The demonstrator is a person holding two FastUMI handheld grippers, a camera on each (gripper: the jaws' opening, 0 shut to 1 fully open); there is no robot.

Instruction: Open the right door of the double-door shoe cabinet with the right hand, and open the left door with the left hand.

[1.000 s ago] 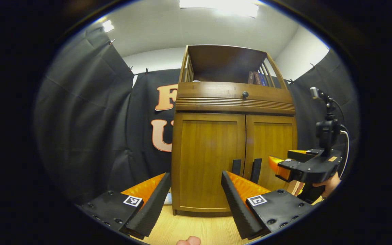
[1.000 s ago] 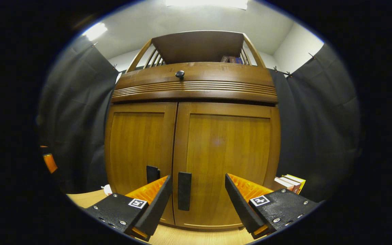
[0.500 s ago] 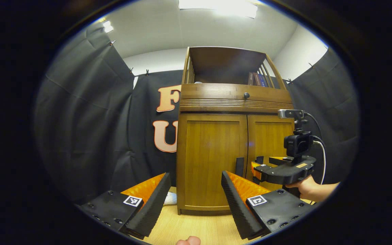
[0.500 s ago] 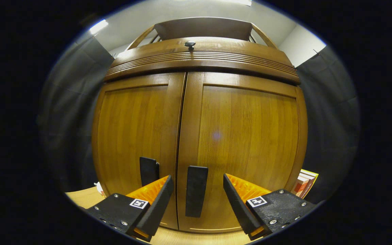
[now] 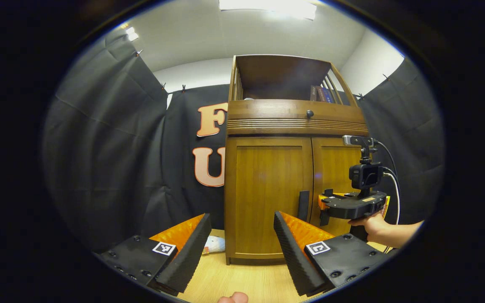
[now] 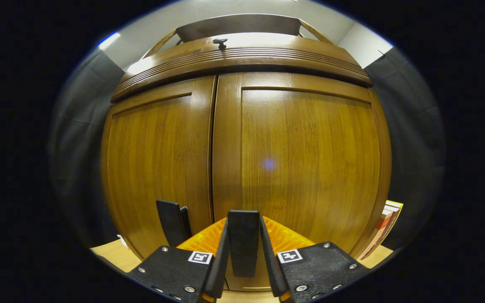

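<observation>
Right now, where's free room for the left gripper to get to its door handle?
Free: bare floor ahead of the open left gripper, and the left door face up to its left handle. Crowded: just right of that handle, where the right gripper is shut on the right handle. A white scrap lies by the cabinet's left foot.

The shoe cabinet (image 5: 284, 185) is standing against the booth wall; books (image 6: 383, 229) are leaning beside its right side, more books (image 5: 320, 94) sitting on its top shelf (image 5: 282, 80).
</observation>
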